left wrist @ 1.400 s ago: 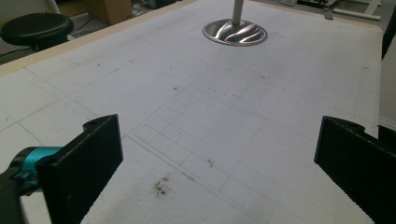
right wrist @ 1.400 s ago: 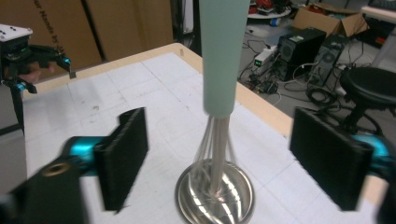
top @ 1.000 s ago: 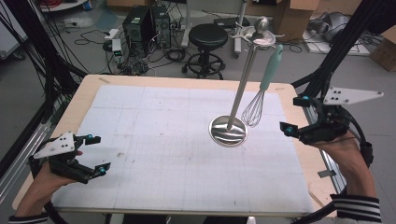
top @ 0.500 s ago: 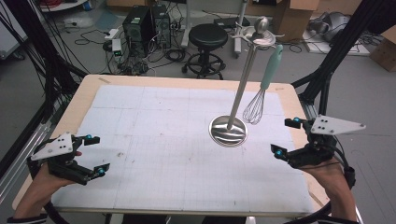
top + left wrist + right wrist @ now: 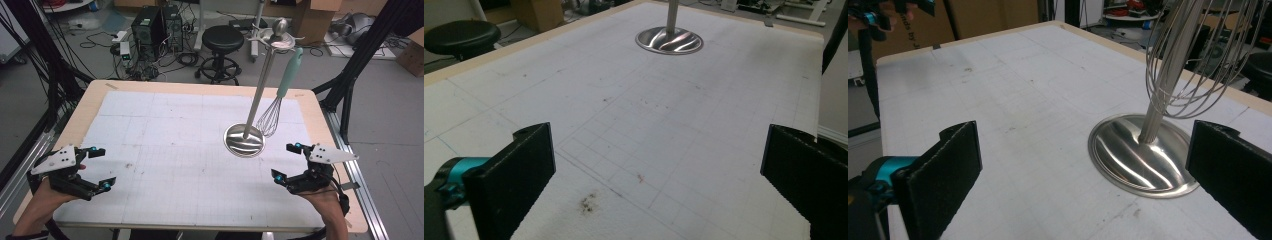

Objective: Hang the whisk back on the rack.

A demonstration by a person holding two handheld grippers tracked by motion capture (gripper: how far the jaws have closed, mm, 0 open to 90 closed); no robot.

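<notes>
Hovering your right gripper (image 5: pixel 291 162) low over the table (image 5: pixel 165 87), jaws spread wide and holding nothing, you aim at the stand (image 5: pixel 244 141) near the right edge. Whisk (image 5: pixel 276 102) hangs from the stand's top hook, teal handle up, wires just beside the pole above the round base. Left gripper (image 5: pixel 98 168) sits well apart at the near left corner, also spread and empty. Looks like the approach step; next move calls for lifting the right gripper toward the whisk handle and closing on it
</notes>
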